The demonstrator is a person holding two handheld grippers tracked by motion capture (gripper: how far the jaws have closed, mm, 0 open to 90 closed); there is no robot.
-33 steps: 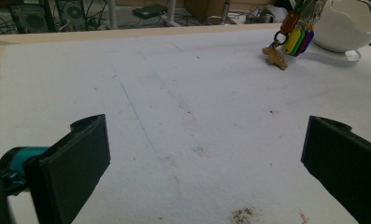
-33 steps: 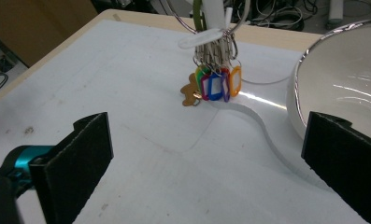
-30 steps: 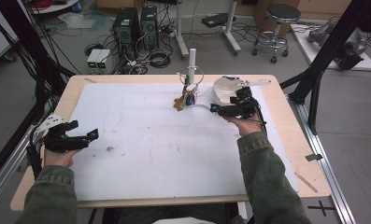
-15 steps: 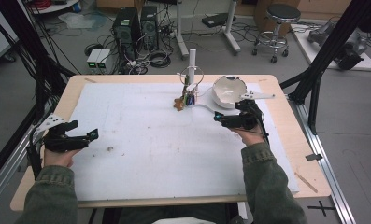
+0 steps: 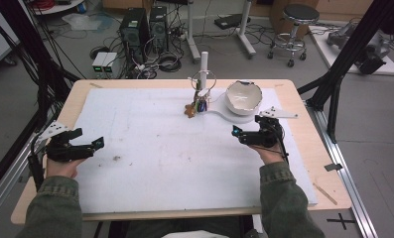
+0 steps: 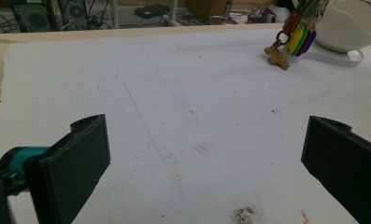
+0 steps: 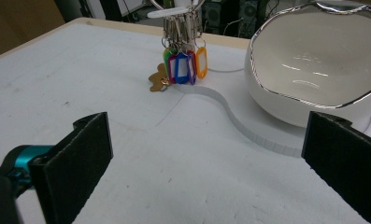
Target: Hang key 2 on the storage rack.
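I have drawn my right hand-held gripper (image 5: pixel 244 135) back from the glossy white ceramic bowl (image 5: pixel 243 95), jaws apart and empty. The bunch of coloured plastic key tags (image 7: pixel 183 65) still hangs on its stand beside the bowl, so I am free to reach next; my left hand-held gripper (image 5: pixel 88 147) rests open.

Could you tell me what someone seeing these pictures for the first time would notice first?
Probably the glossy white bowl with its wavy rim, standing on a flat white base at the far side of the table, with a bunch of coloured key tags hanging from a stand just beside it. Nearer, the right gripper and the left gripper sit open and empty over the white mat.
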